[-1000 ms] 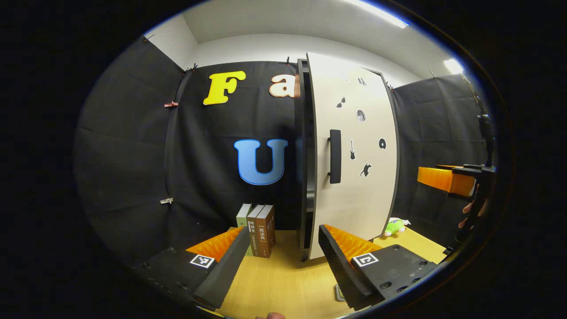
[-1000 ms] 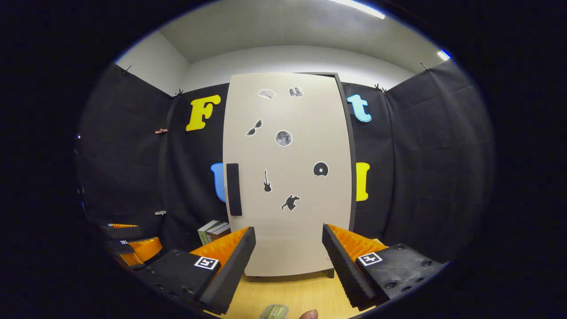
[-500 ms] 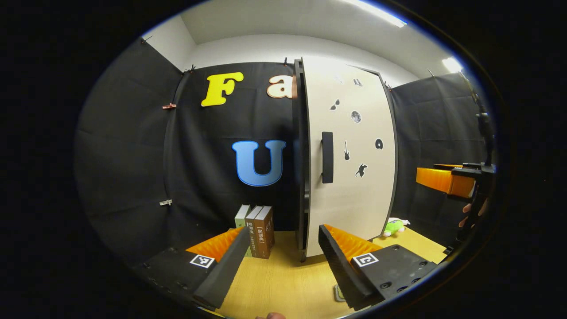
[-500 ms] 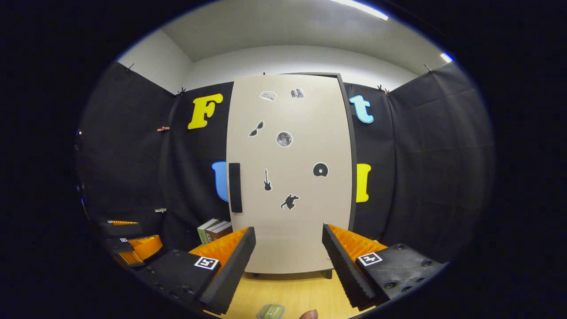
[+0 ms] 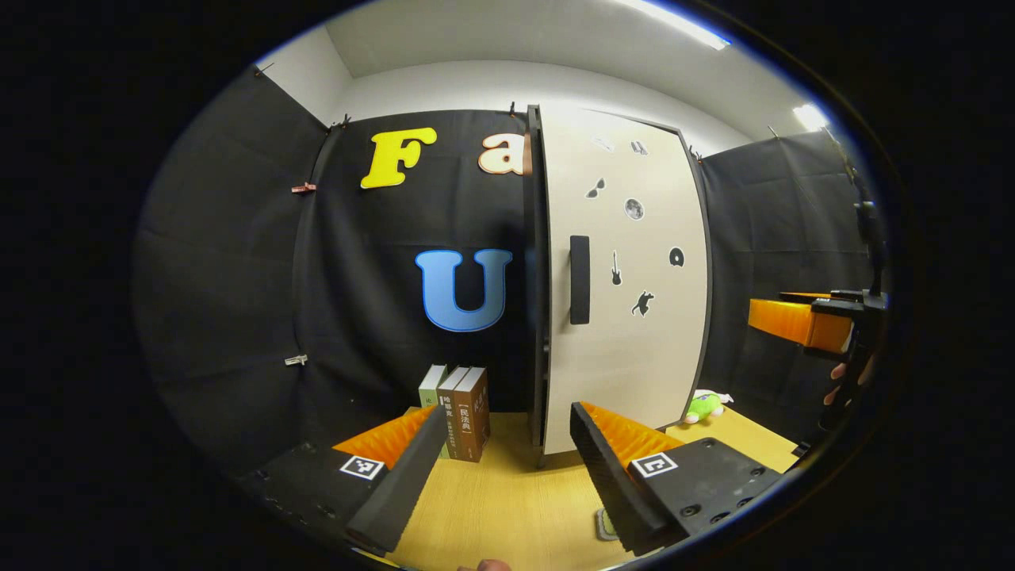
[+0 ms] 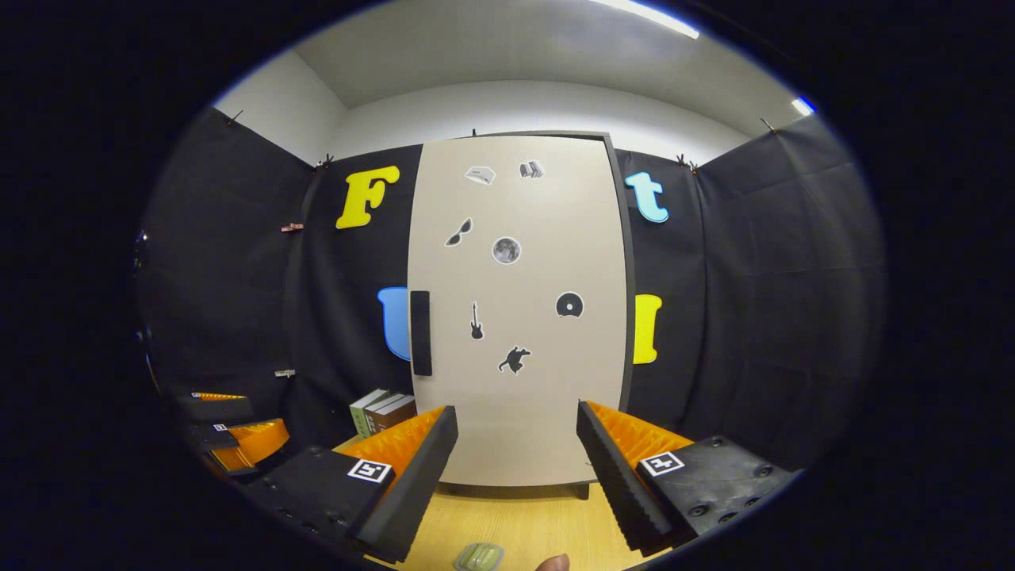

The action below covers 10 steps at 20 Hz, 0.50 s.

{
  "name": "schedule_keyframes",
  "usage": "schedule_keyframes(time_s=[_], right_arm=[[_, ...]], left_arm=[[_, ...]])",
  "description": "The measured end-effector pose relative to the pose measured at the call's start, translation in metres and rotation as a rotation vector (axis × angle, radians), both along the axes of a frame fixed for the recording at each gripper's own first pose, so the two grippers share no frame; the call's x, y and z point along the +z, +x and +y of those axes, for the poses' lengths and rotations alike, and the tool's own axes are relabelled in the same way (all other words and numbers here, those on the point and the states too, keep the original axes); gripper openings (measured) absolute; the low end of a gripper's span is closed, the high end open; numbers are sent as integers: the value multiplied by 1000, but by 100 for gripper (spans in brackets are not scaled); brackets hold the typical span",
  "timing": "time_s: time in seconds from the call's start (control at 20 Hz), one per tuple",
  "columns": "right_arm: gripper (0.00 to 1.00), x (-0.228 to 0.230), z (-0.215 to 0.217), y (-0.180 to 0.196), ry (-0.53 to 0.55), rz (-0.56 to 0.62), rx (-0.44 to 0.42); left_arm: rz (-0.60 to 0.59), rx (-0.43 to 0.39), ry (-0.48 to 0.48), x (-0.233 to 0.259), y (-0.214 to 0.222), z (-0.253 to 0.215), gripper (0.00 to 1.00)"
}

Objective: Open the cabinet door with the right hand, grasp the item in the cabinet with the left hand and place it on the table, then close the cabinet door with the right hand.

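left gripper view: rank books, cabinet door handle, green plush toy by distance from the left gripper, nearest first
1. books: standing on the table just beyond the left gripper, at its left finger.
2. green plush toy: farther back on the table, right of the cabinet.
3. cabinet door handle: high up on the door.

— What is this place, a home?
— No, a staged test booth. Black cloth [image 6: 753,301] is clipped up as walls, a lone sticker-covered cabinet [image 6: 519,309] stands on a wooden table [image 5: 507,507], and strip lights [image 5: 674,24] glare overhead.
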State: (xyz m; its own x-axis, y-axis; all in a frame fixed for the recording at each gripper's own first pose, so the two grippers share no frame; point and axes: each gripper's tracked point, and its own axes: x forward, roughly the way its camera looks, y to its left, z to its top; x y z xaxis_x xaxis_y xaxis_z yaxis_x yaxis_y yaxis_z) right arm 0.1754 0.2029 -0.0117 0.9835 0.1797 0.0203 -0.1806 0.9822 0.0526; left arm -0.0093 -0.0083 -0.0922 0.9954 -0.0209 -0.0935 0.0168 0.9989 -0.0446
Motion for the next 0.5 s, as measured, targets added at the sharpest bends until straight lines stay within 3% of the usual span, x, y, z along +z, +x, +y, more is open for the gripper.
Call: schedule_keyframes(time_s=[0.5], right_arm=[[96, 0, 1, 0, -17, -15, 7]], left_arm=[[-9, 20, -8, 4, -3, 6, 97]])
